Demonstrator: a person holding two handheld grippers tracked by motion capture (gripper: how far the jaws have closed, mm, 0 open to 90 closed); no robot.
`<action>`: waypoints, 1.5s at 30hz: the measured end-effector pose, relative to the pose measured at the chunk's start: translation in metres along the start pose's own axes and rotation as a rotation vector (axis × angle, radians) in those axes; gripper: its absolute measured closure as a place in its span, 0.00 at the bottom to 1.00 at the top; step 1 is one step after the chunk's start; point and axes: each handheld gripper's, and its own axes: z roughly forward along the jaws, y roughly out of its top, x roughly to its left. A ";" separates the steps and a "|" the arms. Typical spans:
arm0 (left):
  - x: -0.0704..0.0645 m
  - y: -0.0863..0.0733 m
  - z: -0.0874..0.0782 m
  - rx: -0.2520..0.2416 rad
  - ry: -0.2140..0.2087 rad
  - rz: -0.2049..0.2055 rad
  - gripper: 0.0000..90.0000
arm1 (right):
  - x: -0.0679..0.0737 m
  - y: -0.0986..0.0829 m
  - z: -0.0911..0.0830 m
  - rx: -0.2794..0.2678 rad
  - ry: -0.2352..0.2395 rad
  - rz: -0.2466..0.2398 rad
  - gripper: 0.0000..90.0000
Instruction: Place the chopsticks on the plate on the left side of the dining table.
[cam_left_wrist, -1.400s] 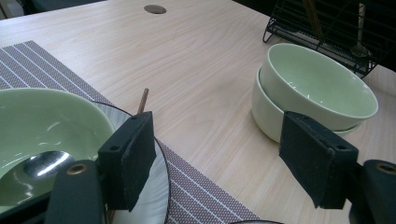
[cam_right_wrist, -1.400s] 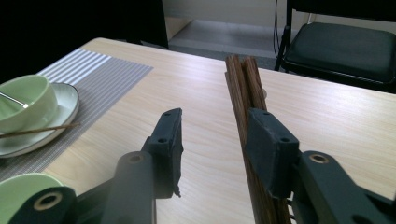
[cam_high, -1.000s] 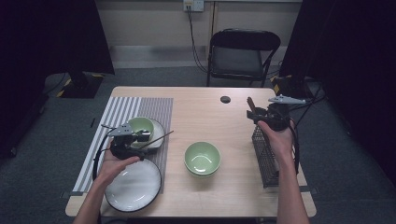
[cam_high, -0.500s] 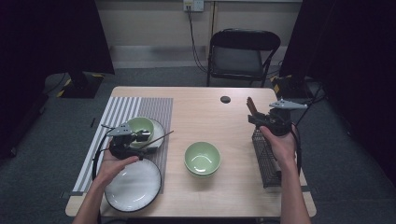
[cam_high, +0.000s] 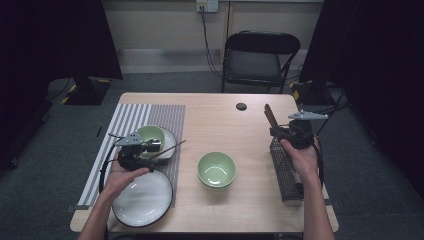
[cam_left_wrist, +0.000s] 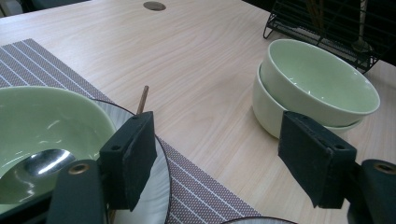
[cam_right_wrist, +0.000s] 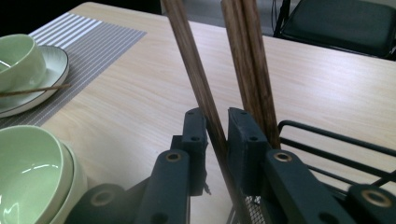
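My right gripper is shut on one brown chopstick, held upright above the far end of the black wire rack. More chopsticks stand in the rack just behind it. My left gripper is open with nothing between its jaws, just above the near rim of the plate that carries a small green bowl. A spoon lies inside that bowl. A single chopstick rests across the plate's edge.
Two stacked green bowls sit mid-table. A large white plate with a dark rim lies at the front left, partly on the striped placemat. A black chair stands beyond the table.
The right gripper with its chopstick has shifted slightly toward the person and down. The left gripper has barely moved.
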 end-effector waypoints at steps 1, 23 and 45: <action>0.000 0.000 0.000 0.000 0.000 0.000 0.31 | 0.000 0.000 0.000 0.000 0.000 0.000 0.87; -0.001 0.000 0.000 -0.032 -0.005 -0.009 0.31 | -0.007 0.012 -0.017 -0.170 0.019 0.021 0.93; -0.003 0.004 -0.004 -0.053 0.009 -0.006 0.34 | 0.004 0.049 -0.040 -0.258 0.026 -0.036 0.95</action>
